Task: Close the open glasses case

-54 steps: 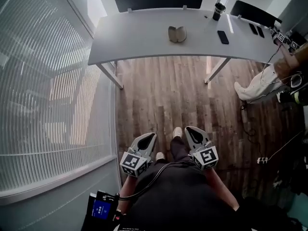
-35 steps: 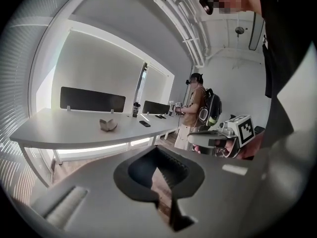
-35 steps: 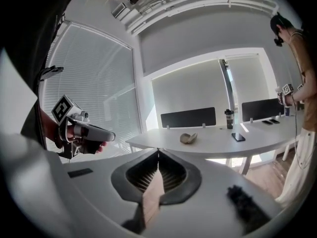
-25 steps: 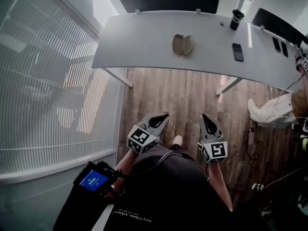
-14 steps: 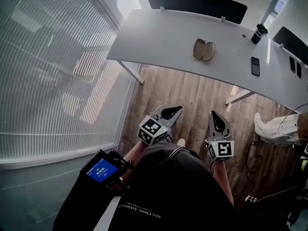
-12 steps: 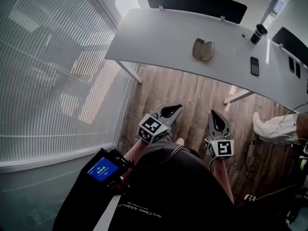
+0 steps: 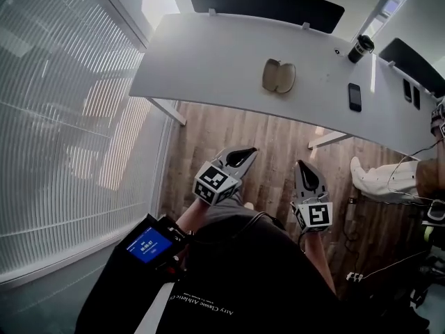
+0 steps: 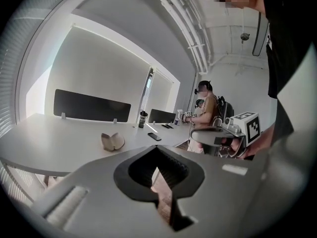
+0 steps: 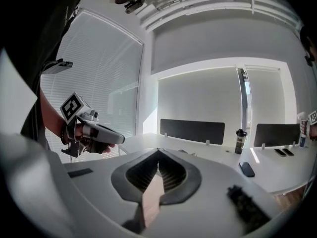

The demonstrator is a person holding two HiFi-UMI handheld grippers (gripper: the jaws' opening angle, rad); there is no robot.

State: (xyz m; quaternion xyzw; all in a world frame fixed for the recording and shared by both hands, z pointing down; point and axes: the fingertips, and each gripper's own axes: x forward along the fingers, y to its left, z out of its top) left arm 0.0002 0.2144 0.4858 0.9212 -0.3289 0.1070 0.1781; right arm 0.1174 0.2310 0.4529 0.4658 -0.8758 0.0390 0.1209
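The left gripper (image 7: 245, 154) hangs over the wooden floor (image 7: 229, 127), well short of the beige clamshell glasses case (image 7: 279, 76). Its fingers are pressed together on nothing. The case lies open on the white bench (image 7: 201, 54), its two halves spread side by side like a split shell. I can't tell from here which half is the lid. The right gripper (image 7: 303, 169) is also well short of the case, fingers closed and empty. Right of the case, and well apart from it, lie a flat black phone (image 7: 354, 97) and, further back, a dark lidded cup (image 7: 360, 48).

To my eye the step in hand is the approach, as nothing has touched the case yet. Done well, both grippers would arrive with the case between them. The shell looks light and the bench smooth, so it may skate. One gripper should brace one half first. The other can then catch the outer rim of the free half and fold it over the hinge until the edges meet. Closed fingers would serve for pushing.
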